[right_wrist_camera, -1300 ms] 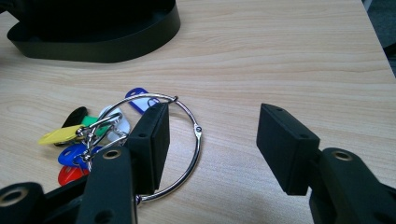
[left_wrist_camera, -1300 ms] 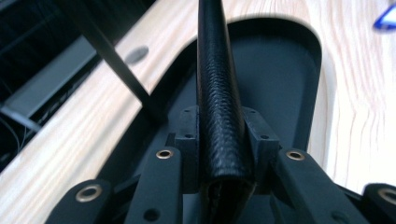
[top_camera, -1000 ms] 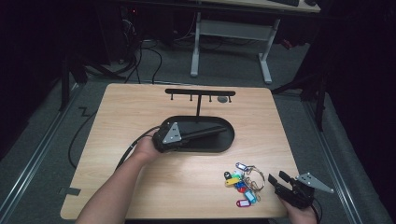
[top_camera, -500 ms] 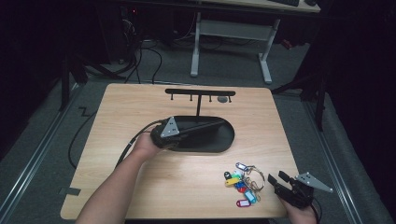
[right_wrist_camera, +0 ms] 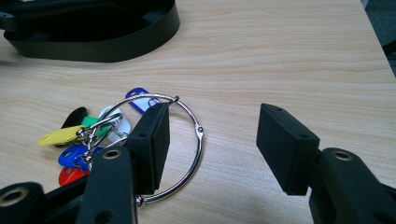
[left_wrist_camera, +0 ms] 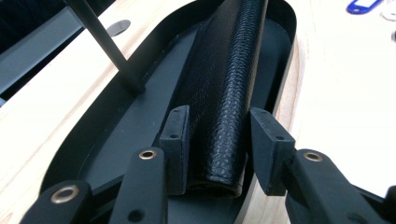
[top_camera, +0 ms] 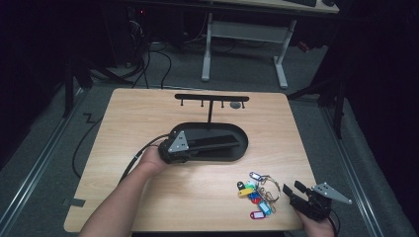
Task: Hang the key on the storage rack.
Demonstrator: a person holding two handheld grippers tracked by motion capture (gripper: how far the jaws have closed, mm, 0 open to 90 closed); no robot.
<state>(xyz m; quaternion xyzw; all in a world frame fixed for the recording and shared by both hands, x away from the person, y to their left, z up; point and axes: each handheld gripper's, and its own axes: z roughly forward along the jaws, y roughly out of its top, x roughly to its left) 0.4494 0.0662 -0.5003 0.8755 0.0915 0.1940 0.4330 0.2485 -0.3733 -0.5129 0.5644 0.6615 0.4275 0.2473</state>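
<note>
Left claw (left_wrist_camera: 219, 154) part-open astride black textured leather roll (left_wrist_camera: 231, 88), one pad touching, other just clear; jaws just easing apart, likely releasing into black oval tray (top_camera: 237, 154) mid-desk (top_camera: 148, 113). Right claw (right_wrist_camera: 210, 144) open, empty, beside silver key ring (right_wrist_camera: 187, 140) with coloured tags (top_camera: 254, 195) near right front corner, probably next.

A light wooden table (top_camera: 148, 118) carries a black oval tray (top_camera: 237, 154) and a ring of coloured key tags (top_camera: 257, 195).
</note>
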